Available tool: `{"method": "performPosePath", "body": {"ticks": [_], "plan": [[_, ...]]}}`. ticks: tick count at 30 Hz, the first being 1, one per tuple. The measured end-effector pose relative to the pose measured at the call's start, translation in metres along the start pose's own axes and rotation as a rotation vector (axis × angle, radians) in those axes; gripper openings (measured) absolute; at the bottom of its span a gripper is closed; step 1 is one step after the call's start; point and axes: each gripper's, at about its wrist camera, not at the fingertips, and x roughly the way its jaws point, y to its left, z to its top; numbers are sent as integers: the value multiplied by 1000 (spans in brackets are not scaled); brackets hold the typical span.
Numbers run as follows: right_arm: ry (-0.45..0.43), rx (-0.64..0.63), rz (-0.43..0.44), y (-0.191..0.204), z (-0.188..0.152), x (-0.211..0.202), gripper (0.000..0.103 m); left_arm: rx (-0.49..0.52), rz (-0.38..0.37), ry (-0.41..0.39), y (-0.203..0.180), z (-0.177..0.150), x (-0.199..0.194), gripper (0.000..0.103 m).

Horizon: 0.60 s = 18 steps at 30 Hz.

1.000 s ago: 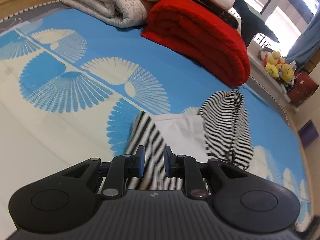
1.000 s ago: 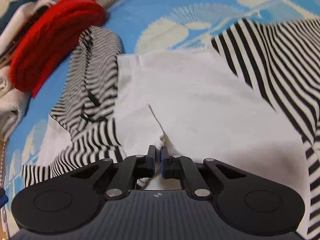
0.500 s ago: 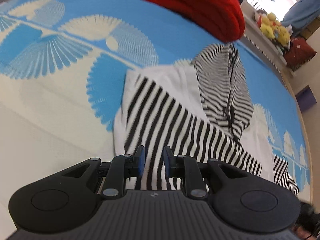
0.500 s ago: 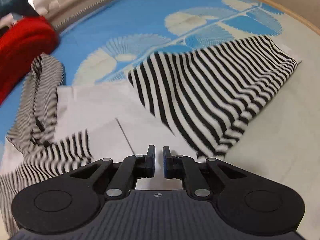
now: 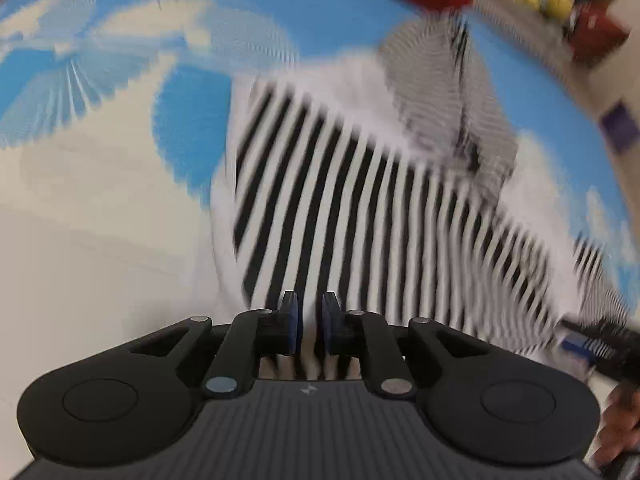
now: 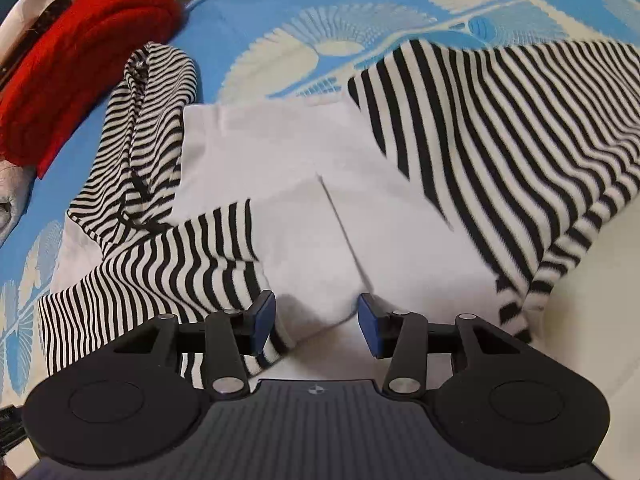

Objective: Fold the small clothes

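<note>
Now, time to lay the sleeve (image 5: 340,200) flat across the top (image 6: 312,208), spread on the bed (image 6: 280,4) mid-frame in both views. Left gripper (image 5: 308,320), lower centre of its view: nearly closed, just narrowed further, striped cloth showing in the slit. Too blurred to tell whether pinched or merely lying behind. Right gripper (image 6: 316,320), lower centre of its view: spread wide, just opened, gripping nothing, white hem lying between and beyond the pads.

Probably best to lower the left slowly and rest the sleeve on the white panel, stripes straight, cuff inside the body's edge. Then let go without dragging. Worth smoothing the other sleeve (image 6: 160,276), bunched at lower left of the right view, before the next fold. Mind the hood (image 6: 156,92), crumpled at upper left beside the red blanket (image 6: 80,36); flatten inward for a square bundle.
</note>
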Motion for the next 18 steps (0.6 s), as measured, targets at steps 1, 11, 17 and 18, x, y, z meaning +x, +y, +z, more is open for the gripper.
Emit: {"method": "performPosePath", "body": {"ticks": [1,11,17,18], "plan": [[31,35,-25,-7,1,1,48,11,20,36,1,-4,9,13],[-147,69,-31,-31,37,-64,48,133,37,-138,-37,-2,-47,31],[-183,109,-85,-68,46,-74,48,166,48,-157,-70,-8,-48,31],[-188,114,-88,-76,46,-80,48,176,49,-164,-76,-10,-48,31]]}}
